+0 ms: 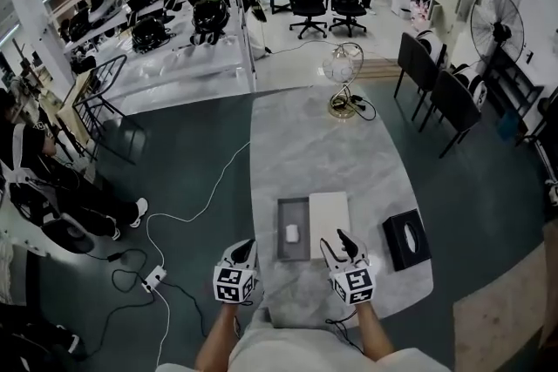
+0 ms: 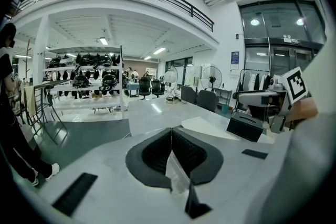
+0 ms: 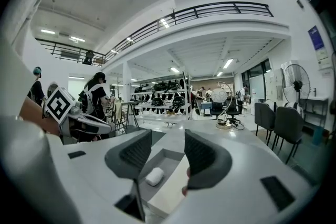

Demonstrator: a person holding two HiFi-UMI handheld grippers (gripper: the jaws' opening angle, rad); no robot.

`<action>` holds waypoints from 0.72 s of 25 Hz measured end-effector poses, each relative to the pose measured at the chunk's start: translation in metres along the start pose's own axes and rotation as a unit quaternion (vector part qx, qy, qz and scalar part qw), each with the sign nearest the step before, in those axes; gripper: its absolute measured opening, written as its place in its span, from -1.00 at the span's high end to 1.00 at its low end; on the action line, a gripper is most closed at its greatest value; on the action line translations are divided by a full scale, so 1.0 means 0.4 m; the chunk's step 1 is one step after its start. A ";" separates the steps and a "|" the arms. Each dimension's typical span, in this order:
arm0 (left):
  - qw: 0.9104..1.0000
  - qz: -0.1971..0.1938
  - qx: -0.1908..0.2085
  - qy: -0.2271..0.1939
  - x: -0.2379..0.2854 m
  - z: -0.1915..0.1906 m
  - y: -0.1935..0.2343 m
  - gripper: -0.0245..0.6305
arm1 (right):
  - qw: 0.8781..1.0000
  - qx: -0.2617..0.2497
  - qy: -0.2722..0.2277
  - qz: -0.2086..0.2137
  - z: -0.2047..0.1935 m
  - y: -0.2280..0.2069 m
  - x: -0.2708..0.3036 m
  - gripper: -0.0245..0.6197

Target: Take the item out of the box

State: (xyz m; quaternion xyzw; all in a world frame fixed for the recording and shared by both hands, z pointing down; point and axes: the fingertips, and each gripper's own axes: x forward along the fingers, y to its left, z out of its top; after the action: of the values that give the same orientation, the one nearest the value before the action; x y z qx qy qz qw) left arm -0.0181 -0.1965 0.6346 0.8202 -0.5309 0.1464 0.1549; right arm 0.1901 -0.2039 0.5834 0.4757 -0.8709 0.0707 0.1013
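White item, seemingly lengthwise in box

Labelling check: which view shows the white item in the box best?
Right gripper view: the white item lies close, in the open box. Head view shows it tiny; left gripper view shows none of it.

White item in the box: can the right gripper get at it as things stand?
Probably yes. The box is open, its lid lies beside it, and nothing covers the white item. The right gripper has its jaws apart, facing it.
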 end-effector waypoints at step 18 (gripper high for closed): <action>0.996 -0.083 -0.009 0.012 0.157 0.009 0.087 0.88 | 0.997 -0.019 0.053 -0.044 -0.009 0.019 0.119 0.34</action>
State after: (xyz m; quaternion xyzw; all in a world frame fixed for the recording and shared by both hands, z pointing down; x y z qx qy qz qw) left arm -0.0248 -0.2634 0.6601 0.8581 -0.4607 0.1380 0.1802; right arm 0.1592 -0.2377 0.5983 0.5074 -0.8436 0.0748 0.1591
